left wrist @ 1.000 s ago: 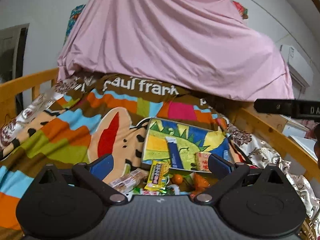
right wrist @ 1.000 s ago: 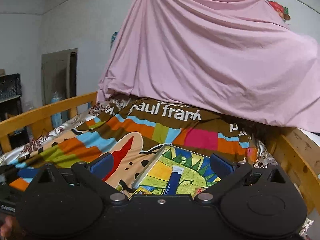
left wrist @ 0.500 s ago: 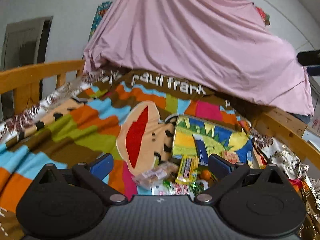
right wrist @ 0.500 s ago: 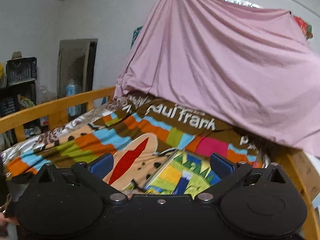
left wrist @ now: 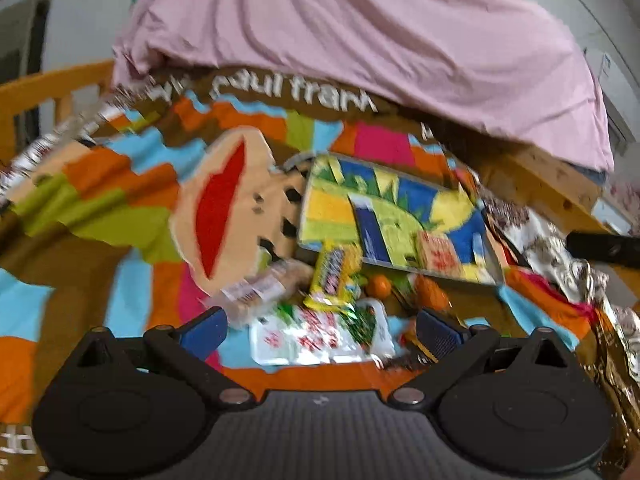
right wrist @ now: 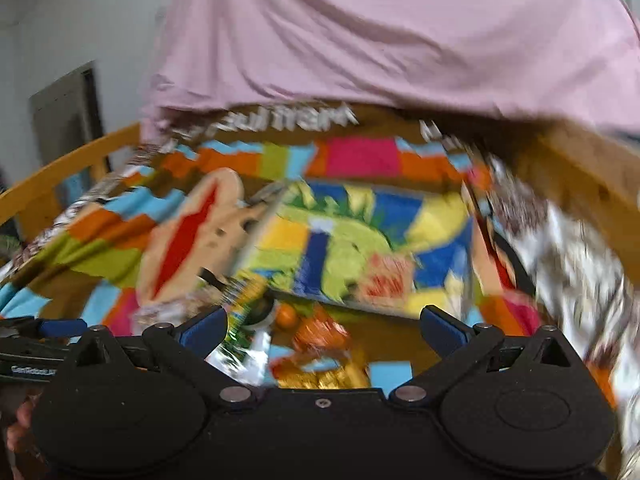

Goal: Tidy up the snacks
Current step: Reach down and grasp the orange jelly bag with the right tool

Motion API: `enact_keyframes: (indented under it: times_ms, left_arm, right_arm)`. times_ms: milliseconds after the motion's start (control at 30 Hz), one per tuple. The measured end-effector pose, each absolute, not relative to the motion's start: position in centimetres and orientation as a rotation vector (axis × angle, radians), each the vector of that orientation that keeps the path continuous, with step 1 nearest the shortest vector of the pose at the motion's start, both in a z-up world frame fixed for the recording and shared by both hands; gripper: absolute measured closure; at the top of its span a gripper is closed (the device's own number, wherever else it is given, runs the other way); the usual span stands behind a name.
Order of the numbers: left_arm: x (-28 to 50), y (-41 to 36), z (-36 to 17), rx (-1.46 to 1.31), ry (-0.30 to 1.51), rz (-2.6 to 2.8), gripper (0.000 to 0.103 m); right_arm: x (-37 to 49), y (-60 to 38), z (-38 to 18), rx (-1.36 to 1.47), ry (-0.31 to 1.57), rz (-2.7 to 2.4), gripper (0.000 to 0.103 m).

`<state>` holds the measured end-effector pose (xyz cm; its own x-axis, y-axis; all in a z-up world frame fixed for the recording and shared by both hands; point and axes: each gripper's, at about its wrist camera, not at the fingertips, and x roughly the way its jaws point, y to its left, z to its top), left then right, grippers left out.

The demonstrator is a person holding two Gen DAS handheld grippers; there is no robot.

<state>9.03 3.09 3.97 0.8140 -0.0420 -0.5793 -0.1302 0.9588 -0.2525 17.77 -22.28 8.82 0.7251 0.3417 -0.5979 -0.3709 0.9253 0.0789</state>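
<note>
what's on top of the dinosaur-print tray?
On the dinosaur-print tray lies one small red-and-white snack box, near its front edge. The other snacks sit on the blanket in front. Whatever is beneath the tray is hidden.

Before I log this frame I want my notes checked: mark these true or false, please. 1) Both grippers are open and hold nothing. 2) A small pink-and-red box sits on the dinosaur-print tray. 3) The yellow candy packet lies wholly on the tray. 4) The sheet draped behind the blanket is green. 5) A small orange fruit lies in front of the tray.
1) True: the left gripper and the right gripper both have their jaws wide apart with nothing between them.
2) True: the pink-and-red box rests on the dinosaur-print tray.
3) False: the yellow candy packet overlaps the tray's near edge and lies mostly on the blanket.
4) False: the sheet is pink.
5) True: the orange fruit lies there.
</note>
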Motion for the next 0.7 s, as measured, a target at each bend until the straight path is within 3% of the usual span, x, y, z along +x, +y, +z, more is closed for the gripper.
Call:
enact_keyframes:
  times_ms: [333, 567, 700]
  left_arm:
    - [13.6, -0.1, 0.6, -0.084, 0.742, -0.094, 0.000]
    - [17.2, 0.5, -0.7, 0.108, 0.797, -0.367, 0.000]
    - [18.3, 1.1, -1.6, 0.174, 0.796, -0.492, 0.000]
  right_arm:
    - [21.1, -22.2, 3.6, -0.010, 0.886, 0.433, 0.001]
    - [22.4, -19.4, 4.2, -0.019, 1.033, 0.590, 0.001]
    - [23.1, -17.6, 4.9, -0.175, 0.994, 0.618, 0.001]
